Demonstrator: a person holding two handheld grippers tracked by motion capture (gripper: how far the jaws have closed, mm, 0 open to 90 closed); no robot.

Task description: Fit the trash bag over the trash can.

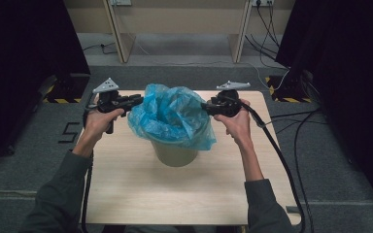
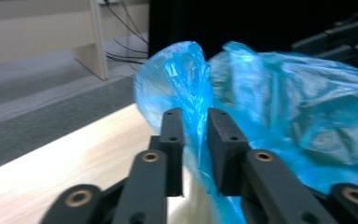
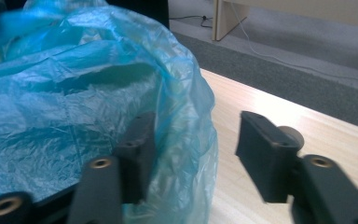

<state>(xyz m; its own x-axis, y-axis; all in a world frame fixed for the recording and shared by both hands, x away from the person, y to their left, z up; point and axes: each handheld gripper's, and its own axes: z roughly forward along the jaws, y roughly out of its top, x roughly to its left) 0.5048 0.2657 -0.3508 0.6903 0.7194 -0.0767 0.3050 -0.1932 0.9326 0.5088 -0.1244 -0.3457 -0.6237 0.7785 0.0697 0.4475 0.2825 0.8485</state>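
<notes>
Blue plastic bag (image 1: 171, 116) lined a bin (image 1: 175, 154) at the middle of the bench (image 1: 126, 189), its rim lying between both grippers. The left gripper (image 2: 196, 122) had pinched a fold of that rim. The right gripper (image 3: 196, 140) stood apart, one jaw behind the film, the other outside.

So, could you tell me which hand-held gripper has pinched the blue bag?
The left hand-held gripper: a fold of the blue bag is pinched between its jaws; the right hand-held gripper is open.
</notes>
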